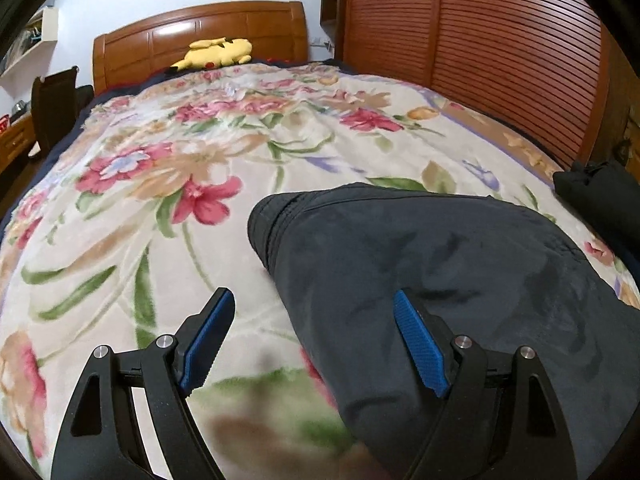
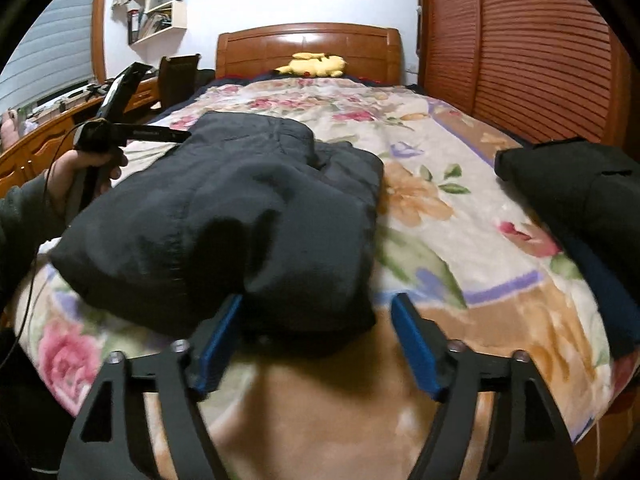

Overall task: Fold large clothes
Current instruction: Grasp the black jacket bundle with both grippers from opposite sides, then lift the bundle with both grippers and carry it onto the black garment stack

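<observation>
Dark jacket [image 2: 224, 216] lies folded on the floral blanket [image 1: 120, 208] (bed), both grippers [image 1: 314, 340] [image 2: 316, 336] wide open, holding nothing.

Left wrist view, as I logged it. I had the left gripper [image 1: 314, 336] above the bed, jaws spread wide, nothing between the blue pads [image 1: 210, 340]. Under its right finger lay a dark folded garment [image 1: 440, 264], bulky, resting on the floral blanket [image 1: 160, 184]; the left finger stood over bare blanket. Second dark bundle [image 1: 596, 196] sat at the right edge of the bed, apart from the first. Yellow plush toy [image 1: 216, 53] lay against the wooden headboard [image 1: 200, 36]. Slatted wooden wardrobe doors [image 1: 480, 40] stood to the right.
</observation>
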The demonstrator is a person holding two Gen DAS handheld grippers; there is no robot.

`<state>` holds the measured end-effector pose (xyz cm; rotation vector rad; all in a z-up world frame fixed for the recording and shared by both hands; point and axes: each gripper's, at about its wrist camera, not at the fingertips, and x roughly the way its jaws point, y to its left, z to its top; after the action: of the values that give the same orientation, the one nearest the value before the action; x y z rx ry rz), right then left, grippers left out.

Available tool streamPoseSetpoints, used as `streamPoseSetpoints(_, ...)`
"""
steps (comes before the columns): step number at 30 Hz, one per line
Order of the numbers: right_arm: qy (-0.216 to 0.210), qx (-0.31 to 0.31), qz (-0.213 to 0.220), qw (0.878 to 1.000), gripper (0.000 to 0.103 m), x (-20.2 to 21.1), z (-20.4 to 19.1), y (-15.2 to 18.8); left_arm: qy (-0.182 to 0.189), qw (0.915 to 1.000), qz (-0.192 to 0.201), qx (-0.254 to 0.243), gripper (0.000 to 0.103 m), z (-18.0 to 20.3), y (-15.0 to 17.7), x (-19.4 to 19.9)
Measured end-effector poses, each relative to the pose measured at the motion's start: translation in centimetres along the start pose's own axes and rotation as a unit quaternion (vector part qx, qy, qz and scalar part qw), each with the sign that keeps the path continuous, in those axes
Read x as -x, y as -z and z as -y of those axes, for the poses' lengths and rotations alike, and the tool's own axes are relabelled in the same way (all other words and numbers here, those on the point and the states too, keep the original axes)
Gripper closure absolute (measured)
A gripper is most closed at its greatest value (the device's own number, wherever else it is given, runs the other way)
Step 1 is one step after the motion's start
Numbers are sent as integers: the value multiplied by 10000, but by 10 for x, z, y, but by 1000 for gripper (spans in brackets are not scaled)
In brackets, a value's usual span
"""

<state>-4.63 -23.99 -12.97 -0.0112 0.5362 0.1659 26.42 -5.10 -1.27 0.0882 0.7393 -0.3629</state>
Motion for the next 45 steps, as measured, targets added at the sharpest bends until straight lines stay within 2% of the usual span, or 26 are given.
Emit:
streamPoseSetpoints(2,-112,-130,-73,9998,17,-3,4,1,23,10000,-43,41,20,-2,-3,-7)
streamPoseSetpoints(11,-240,-159,-78,9996,17,-10,1,-1,107,9993,-253,234,6,-11,-11,-35)
streamPoseSetpoints(16,-459,-432,-124,9979,17,-18,11,1,433,9967,-464,511,6,-20,-11,-45)
streamPoseSetpoints(17,-470,-452,-126,9978,17,-19,11,0,514,9958,-505,564,8,-21,-10,-47)
streamPoseSetpoints(20,-490,-473,-153,9976,17,-22,11,-1,955,9908,-635,720,29,-23,-9,-49)
streamPoseSetpoints(21,-494,-482,-157,9975,19,-22,10,0,1037,9896,-670,739,36,-21,-9,-49)
streamPoseSetpoints(22,-565,-503,-162,9970,21,-23,11,-1,989,9905,-678,679,37,-19,-9,-48)
streamPoseSetpoints(23,-658,-517,-178,9963,29,-21,11,-1,877,9921,-708,543,41,-14,-9,-48)
streamPoseSetpoints(24,-792,-538,-200,9952,41,-21,8,-3,830,9927,-743,457,49,-10,-10,-47)
streamPoseSetpoints(25,-870,-546,-220,9945,45,-20,6,-3,841,9926,-762,438,54,-9,-11,-46)
streamPoseSetpoints(27,-929,-499,-233,9942,59,-18,2,-4,819,9930,-760,369,72,-5,-13,-41)
streamPoseSetpoints(29,-929,-452,-226,9944,67,-16,-1,-4,587,9956,-706,176,82,2,-15,-32)
streamPoseSetpoints(33,-717,-279,-97,9970,83,-8,-4,-8,79,9991,-400,-117,85,13,-15,-5)
streamPoseSetpoints(40,-765,-94,90,9970,88,5,-1,-15,-144,9996,8,-237,86,24,-22,49)
streamPoseSetpoints(45,-784,70,306,9964,89,22,1,-20,-294,9980,10,-567,86,48,-23,80)
